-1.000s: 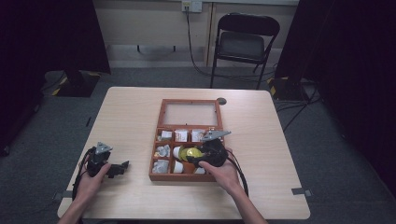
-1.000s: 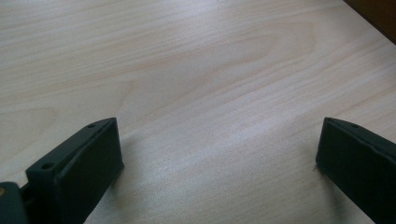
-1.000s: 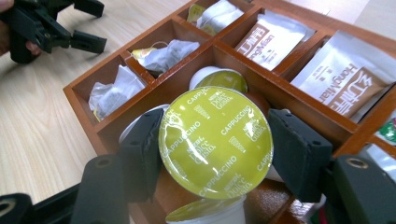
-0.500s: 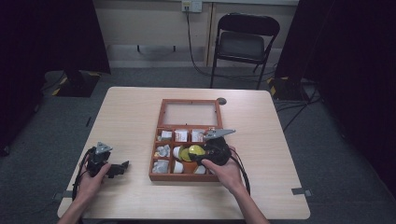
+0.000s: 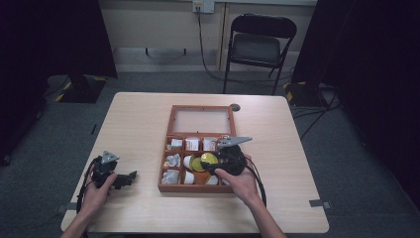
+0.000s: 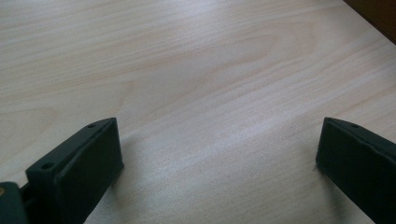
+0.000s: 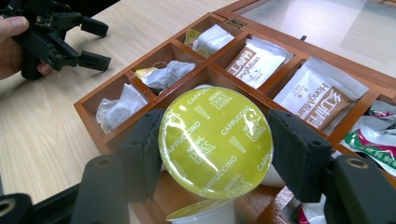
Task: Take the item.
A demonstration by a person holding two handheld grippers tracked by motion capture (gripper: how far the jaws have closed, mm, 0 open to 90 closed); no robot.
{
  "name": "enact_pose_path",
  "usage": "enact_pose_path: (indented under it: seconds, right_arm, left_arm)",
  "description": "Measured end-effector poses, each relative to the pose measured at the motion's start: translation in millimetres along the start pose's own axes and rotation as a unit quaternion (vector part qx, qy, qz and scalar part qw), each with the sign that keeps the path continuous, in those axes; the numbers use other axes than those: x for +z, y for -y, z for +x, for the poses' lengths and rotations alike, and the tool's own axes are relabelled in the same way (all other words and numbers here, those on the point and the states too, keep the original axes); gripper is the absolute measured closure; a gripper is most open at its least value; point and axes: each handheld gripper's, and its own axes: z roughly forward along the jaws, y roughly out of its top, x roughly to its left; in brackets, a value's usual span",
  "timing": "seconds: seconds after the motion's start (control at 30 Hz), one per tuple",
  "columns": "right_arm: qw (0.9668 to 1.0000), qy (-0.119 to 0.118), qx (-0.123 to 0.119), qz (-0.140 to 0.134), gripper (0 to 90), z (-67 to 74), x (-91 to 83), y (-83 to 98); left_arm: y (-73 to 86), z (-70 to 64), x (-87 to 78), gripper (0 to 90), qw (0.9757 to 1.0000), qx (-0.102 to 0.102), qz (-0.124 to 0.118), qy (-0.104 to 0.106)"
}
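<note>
The coffee capsule (image 7: pixel 215 142), with its yellow-green foil lid printed "Cappuccino", sits pinched between the two black jaws of the right gripper (image 7: pixel 212 149), which press against its rim from either side; the lid is tilted toward the right gripper view's camera. It is held just above the middle compartments of the wooden box (image 5: pixel 168 171), and in the high view the capsule (image 5: pixel 208 159) shows as a yellow disc over the box's near half, with the right gripper (image 5: pixel 210 165) and the person's right hand (image 5: pixel 240 181) just to its right. Directly below the held capsule, the lid of another capsule (image 7: pixel 205 213) lies in a compartment. The compartments around it hold white tea bags (image 7: pixel 166 74) on the one side and brown-and-white sachets (image 7: pixel 317 100) marked "HongMian" on the other. The box's glazed lid (image 5: pixel 202 120) lies open and flat on the counter (image 5: pixel 133 119) beyond the compartments. Well apart, near the counter's left front edge, the left gripper (image 5: pixel 130 177) rests low over the bare wood in the person's left hand (image 5: pixel 94 193), its jaws spread wide with nothing between them.
</note>
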Motion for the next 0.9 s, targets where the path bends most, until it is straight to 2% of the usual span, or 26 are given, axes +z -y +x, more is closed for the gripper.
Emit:
enact_pose_path:
  seconds: [0.47,0.9]
  right_arm:
    - [0.9999,-0.003,0.004,-0.016,38.3,-1.3,-10.4,-4.3]
    - [0.9996,0.003,0.006,-0.028,38.3,-3.9,-18.9,-6.2]
  left_arm:
    - [0.0,0.0,0.0,0.0,1.0,0.0,0.0,0.0]
    - [0.0,0.0,-0.1,0.0,1.0,0.0,0.0,0.0]
